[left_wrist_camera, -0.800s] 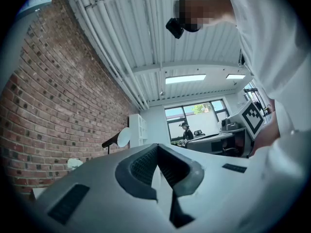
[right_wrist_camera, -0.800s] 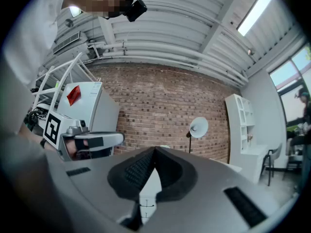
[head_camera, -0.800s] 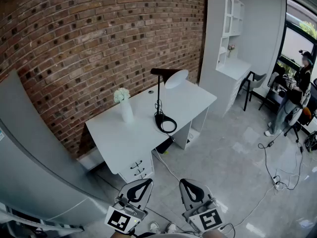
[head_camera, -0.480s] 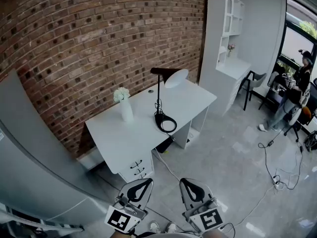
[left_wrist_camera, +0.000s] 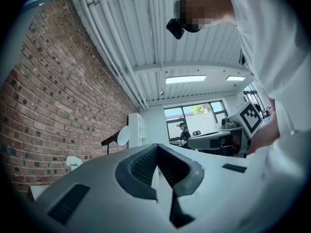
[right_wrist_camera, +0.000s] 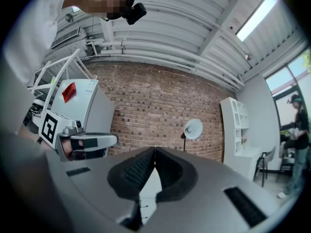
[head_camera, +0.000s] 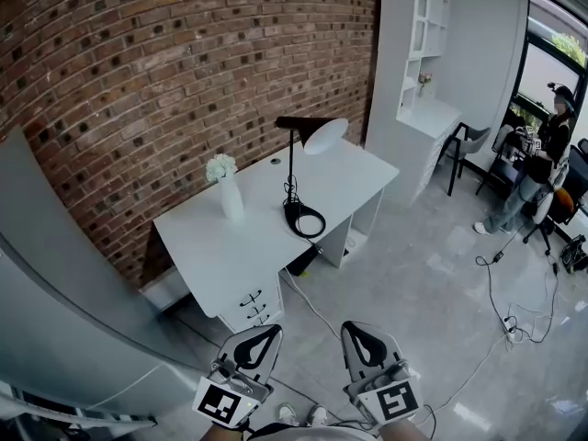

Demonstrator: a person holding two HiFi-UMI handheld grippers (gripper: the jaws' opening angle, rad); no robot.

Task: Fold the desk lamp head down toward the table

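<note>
White and smooth, the desk (head_camera: 230, 255) stands against a rough red brick wall (head_camera: 165, 62) in the head view. Near the desk's middle stands the lamp (head_camera: 291, 168). It has a thin black stem, upright on a black ring-shaped base, and a straight black arm on top. Its round white head is raised high above the desktop. A slim white vase (head_camera: 230, 200) of white flowers stands on the desk, left of the lamp. Beyond the desk's right end rises a tall white shelf unit (head_camera: 409, 62). Well short of the desk, over glossy grey floor tiles (head_camera: 432, 274), the left gripper (head_camera: 266, 336) and the right gripper (head_camera: 354, 333) hang side by side.

In the left gripper view, the ribbed dark pads are pressed together with nothing between them. The lamp shows small, far past the tips.

In the right gripper view, the jaws likewise meet and are empty. The lamp's pale disc shows against the brick, above the desk.
</note>
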